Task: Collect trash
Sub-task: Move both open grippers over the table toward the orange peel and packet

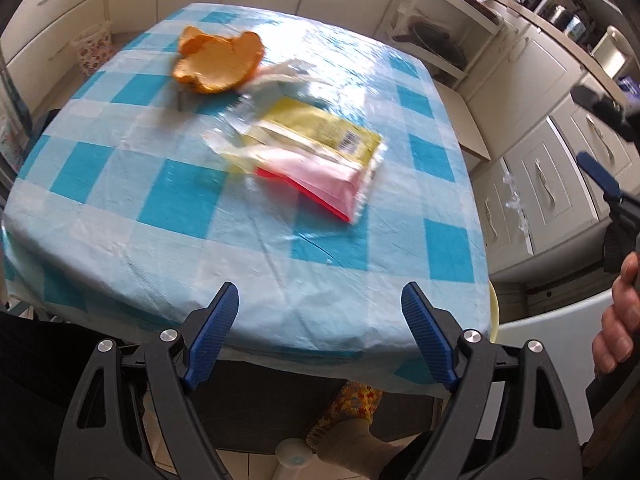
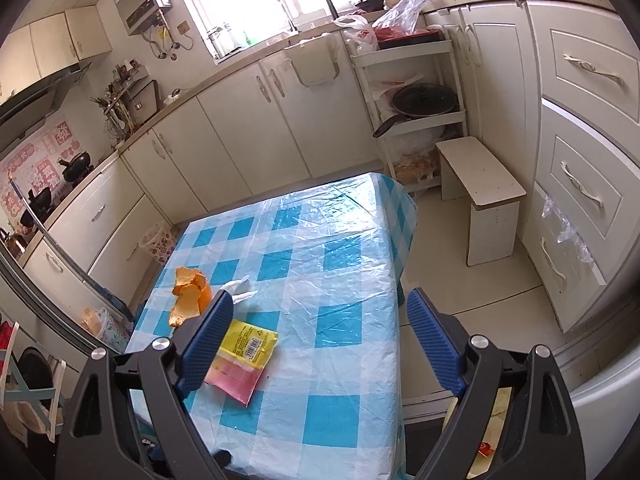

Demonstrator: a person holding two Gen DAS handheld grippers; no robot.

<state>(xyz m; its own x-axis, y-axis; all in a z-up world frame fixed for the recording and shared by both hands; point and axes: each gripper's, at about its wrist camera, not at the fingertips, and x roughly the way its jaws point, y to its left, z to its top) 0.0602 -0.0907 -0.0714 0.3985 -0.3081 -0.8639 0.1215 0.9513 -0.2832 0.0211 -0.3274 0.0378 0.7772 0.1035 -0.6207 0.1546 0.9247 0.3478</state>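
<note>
On the checked tablecloth (image 1: 120,216), seen from the left wrist: orange peel (image 1: 218,60), a scrap of white paper (image 1: 284,74), and a yellow and pink wrapper (image 1: 308,152) near the middle, all blurred. Left gripper (image 1: 320,300) spread wide, holding nothing, above the near table edge. Wrapper probably light, limp and slippery; best pinched at a raised edge. Peel likely stiffer, curled, easy to grip across its rim.

From the right wrist: right gripper (image 2: 320,308) also spread and empty, above the same three scraps. Crinkly plastic covering the cloth, apt to slide or bunch. Around the table, cream cabinets (image 2: 248,140), a low stool (image 2: 480,184), a shelf rack (image 2: 412,92).
</note>
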